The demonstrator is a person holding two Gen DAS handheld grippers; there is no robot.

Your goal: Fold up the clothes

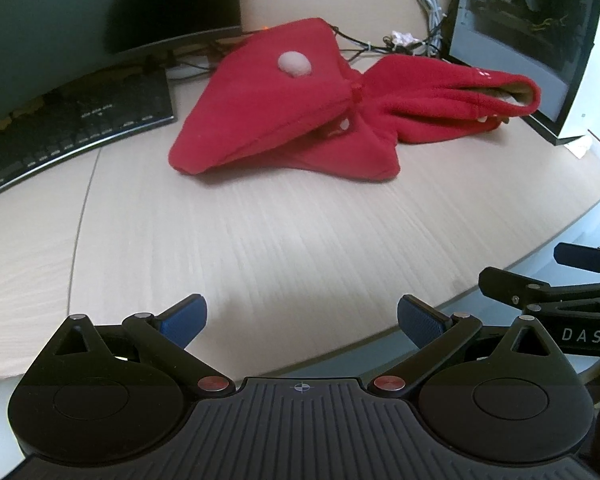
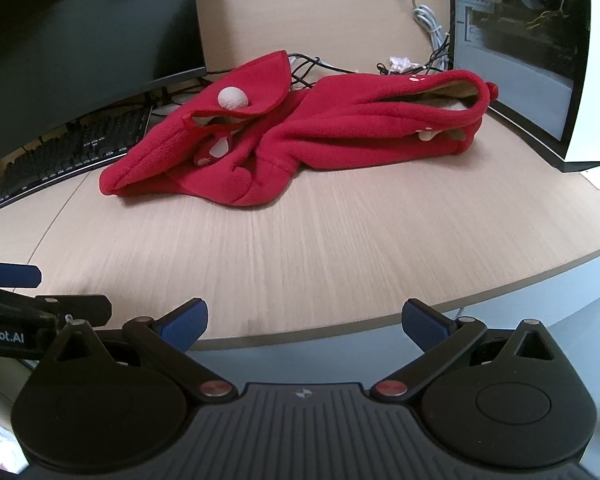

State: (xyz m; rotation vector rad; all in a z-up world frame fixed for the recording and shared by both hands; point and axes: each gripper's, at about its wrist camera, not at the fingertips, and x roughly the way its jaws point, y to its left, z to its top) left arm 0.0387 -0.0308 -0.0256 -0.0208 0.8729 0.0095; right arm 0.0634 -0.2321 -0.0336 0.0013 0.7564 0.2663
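While both grippers hang at the near edge: nothing is between either pair of fingers.
Left gripper (image 1: 302, 322): fingers spread wide and released, blue pads over the pale wood surface (image 1: 260, 232) close to its front rim; also seen at the left border of the right wrist view (image 2: 10, 276).
Right gripper (image 2: 304, 322): fingers likewise parted and released, pads at the curved front edge of the surface; its black frame shows at the right border of the left wrist view (image 1: 572, 276).
Red fleece garment (image 2: 300, 136): lies crumpled toward the back of the surface, well apart from both grippers, partly doubled over itself, with a tan lining visible in an opening at its right end.
White pompom (image 2: 233, 98): sits on the upper flap at the garment's left part.
Keyboard (image 1: 76, 128): black, left of the garment, near but not touching it.
Monitor (image 2: 80, 28): dark screen behind the keyboard.
Computer case (image 2: 532, 48): stands at the right rear, just beside the garment's right end.
Cables (image 1: 430, 8): white and black, bunched behind the garment against the back panel.
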